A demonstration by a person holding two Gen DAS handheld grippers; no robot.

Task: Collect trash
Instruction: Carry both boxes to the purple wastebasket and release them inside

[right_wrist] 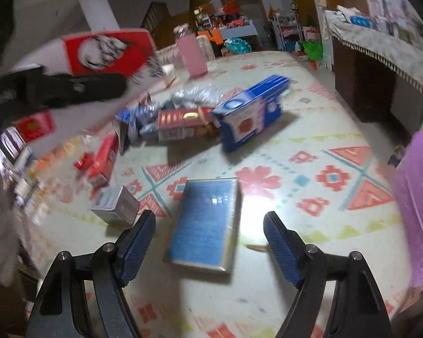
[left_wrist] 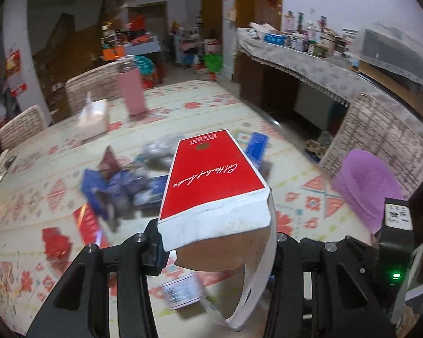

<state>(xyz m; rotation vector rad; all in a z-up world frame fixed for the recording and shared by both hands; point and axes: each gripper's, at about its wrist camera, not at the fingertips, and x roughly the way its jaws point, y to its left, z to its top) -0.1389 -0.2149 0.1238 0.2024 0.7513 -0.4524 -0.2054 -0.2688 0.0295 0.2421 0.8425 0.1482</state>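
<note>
From the left wrist, the left gripper point(left_wrist: 215, 242) is clenching a red carton point(left_wrist: 211, 180), holding it up off the table point(left_wrist: 296, 146). The purple bin point(left_wrist: 372, 188) is waiting off to the claw's right, while a blurred pile of wrappers point(left_wrist: 132, 180) is lying ahead and to its left. This hand appears to be mid-carry; its next move calls for swinging right over the bin and letting go.

From the right wrist, the right gripper point(right_wrist: 210, 242) is standing released, jaws wide, with a flat blue box point(right_wrist: 204, 222) lying on the table between and just ahead of the fingers, untouched. A small grey box point(right_wrist: 115, 205) is sitting just beside the left finger. Next it needs lowering astride the blue box and closing.
</note>
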